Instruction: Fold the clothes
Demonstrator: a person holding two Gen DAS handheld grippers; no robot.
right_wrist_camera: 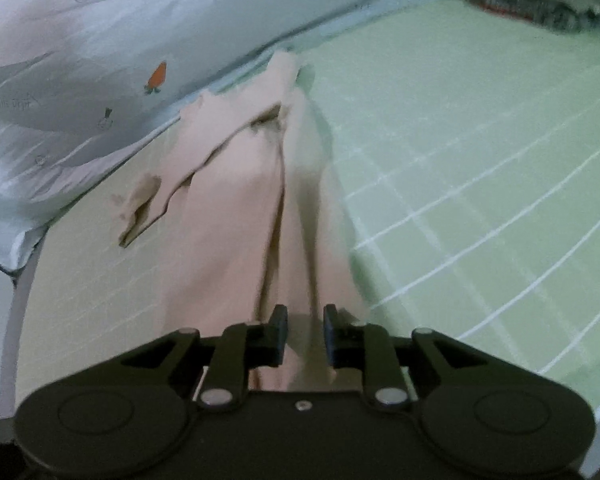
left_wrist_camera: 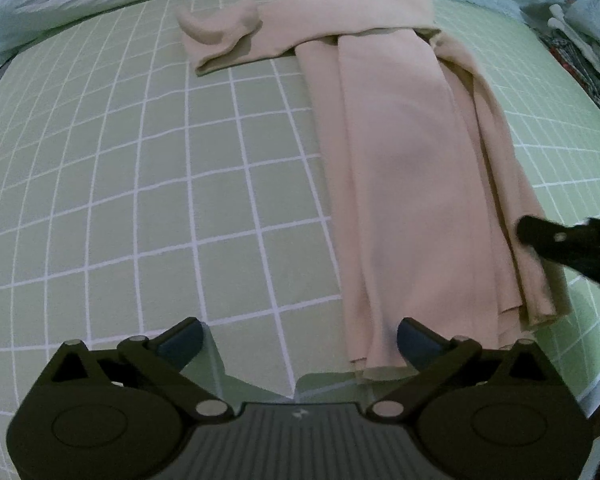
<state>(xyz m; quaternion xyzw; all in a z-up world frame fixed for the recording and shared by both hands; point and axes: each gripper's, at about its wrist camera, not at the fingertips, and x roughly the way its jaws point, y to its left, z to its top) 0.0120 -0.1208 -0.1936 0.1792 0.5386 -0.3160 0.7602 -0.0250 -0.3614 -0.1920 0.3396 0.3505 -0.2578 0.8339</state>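
The light is dim and cool on both my views, with soft shadows. My left view is fairly sharp; my right is smeared by motion blur, worst at upper right. Fisheye bends the grid lines, corners black.

Left tongs (left_wrist_camera: pixel 300 338) spread wide, angled steeply downward, right tongs (right_wrist_camera: pixel 305 334) slightly parted, tilted down
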